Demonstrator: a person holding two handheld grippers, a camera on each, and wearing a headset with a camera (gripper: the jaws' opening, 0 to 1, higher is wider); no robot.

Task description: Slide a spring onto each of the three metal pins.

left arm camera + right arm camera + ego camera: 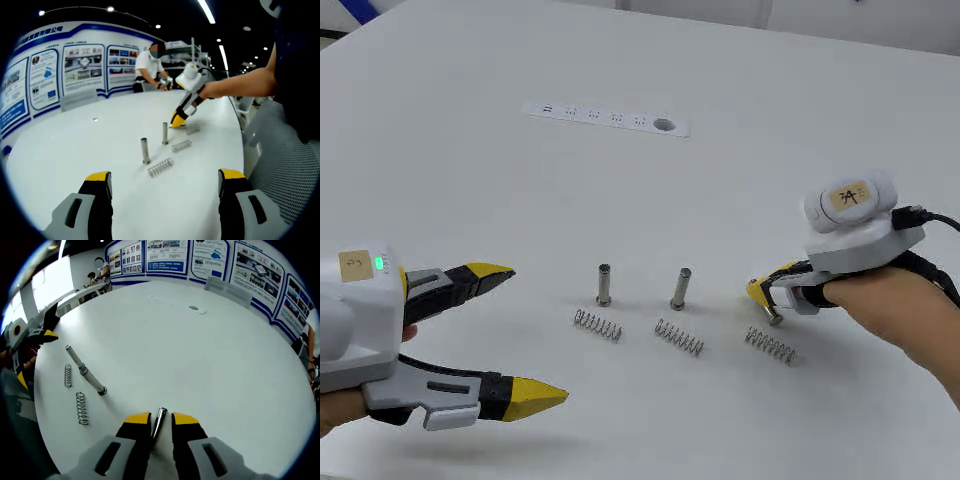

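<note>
Pinching a metal pin (159,420), the right tool (760,292) angles down — the left tool (536,335) hovers, jaws wide.

two upright pins (604,285) mid-table, open tabletop (470,180) around

Bright, even overhead light — ceiling strips (206,11) glow in the left gripper view; soft, faint shadows on the white surface (470,200); fisheye edges bend and smear

Nothing legible: gripper labels (849,196), wall posters (85,62) blurred.
</note>
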